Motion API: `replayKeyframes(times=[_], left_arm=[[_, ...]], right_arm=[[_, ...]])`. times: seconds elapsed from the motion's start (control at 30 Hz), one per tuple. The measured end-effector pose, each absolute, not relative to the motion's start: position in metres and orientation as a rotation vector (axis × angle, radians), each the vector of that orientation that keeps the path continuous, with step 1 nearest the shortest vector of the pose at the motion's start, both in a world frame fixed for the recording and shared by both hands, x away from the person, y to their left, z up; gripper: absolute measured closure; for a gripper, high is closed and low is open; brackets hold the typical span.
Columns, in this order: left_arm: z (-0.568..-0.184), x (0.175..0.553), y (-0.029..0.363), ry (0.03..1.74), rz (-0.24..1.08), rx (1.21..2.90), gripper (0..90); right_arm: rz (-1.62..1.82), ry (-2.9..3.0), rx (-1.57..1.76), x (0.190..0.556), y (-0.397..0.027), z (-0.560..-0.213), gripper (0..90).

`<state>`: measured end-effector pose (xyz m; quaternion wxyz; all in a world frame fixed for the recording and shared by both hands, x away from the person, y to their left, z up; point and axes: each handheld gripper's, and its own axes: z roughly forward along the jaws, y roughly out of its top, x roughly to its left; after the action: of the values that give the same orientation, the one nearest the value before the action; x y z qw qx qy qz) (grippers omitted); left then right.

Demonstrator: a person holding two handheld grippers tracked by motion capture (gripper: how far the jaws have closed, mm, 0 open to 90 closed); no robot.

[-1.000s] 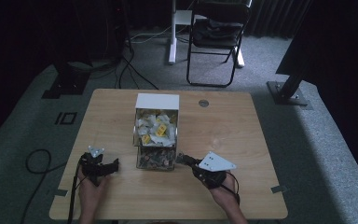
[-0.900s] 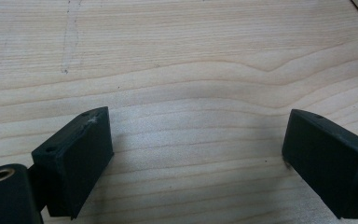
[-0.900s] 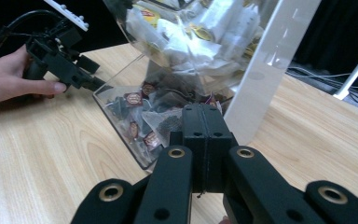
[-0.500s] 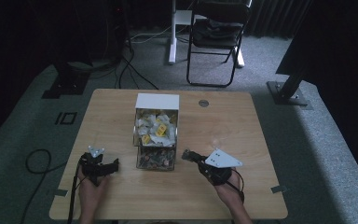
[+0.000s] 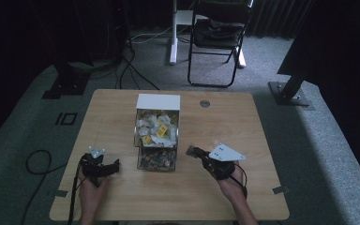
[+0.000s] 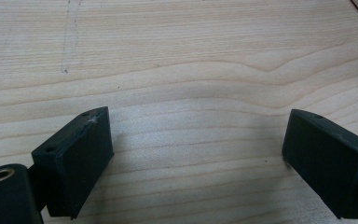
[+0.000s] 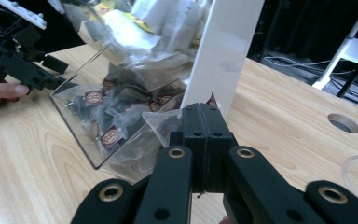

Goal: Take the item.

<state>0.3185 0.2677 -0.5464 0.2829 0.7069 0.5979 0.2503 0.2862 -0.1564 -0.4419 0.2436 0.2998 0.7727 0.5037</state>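
A clear dispenser box (image 5: 158, 101) with a white top stands mid-table. White and yellow sachets (image 5: 155, 127) fill its upper level, and dark sachets with red labels (image 7: 103, 135) lie in its lower tray. My right gripper (image 5: 190, 150) is just right of the tray's front. In the right gripper view its jaws (image 7: 201, 108) are pressed together on a clear sachet of dark tea (image 7: 161, 122), which sticks out to the left. My left gripper (image 5: 116, 164) rests low at the tray's left, open, with bare wood between its jaws (image 6: 196, 140).
The wooden table (image 5: 122, 112) has a round cable hole (image 5: 205, 103) behind the box at the right. A folding chair (image 5: 218, 42) and cables on the floor lie beyond the far edge. Bare tabletop lies on both sides of the box.
My right gripper has drifted slightly to the right and away from the box front, still shut. The left gripper has stayed in place.
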Motion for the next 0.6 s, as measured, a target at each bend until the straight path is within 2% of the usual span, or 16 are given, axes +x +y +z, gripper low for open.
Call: replayKeyframes(times=[0.6], left_arm=[[-0.546,0.319,0.268,1.601,0.67,1.893,9.0]], right_arm=[[1.363,2.096,0.848,0.302,-0.164,-0.44,90.0]])
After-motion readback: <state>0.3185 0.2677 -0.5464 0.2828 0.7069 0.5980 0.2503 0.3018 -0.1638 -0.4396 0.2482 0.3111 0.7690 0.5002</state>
